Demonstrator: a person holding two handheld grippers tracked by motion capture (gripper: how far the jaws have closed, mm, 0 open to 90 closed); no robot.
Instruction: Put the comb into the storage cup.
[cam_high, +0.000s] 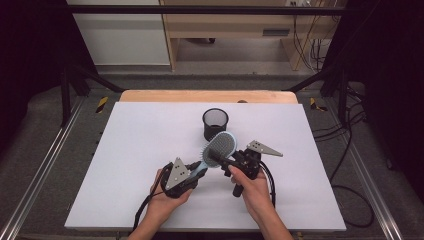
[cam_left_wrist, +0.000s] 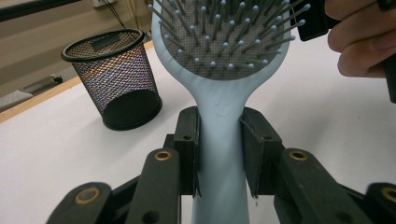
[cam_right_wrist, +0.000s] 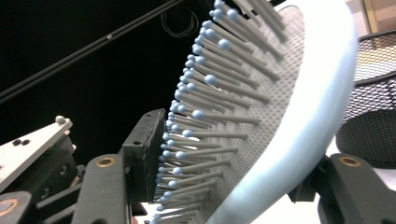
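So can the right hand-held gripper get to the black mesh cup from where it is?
Probably not right away. The right hand-held gripper has its jaws around the head of the blue hairbrush, whose handle the left hand-held gripper clamps. The mesh cup stands just beyond, with bare table around it.

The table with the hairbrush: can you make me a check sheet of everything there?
Surface: white table top, flat, wooden edge at the far side.
Job's things: light blue hairbrush, off the table; black mesh cup upright behind it.
Clutter: nothing seen.
Grippers: left tongs shut on the hairbrush's handle; right tongs sit around the brush head, one pad at the bristle tips, the other behind the head's back.
Cables: black cable trails from the left tongs; more on the floor at the right.
Surroundings: metal frame, grey floor, wooden furniture behind.
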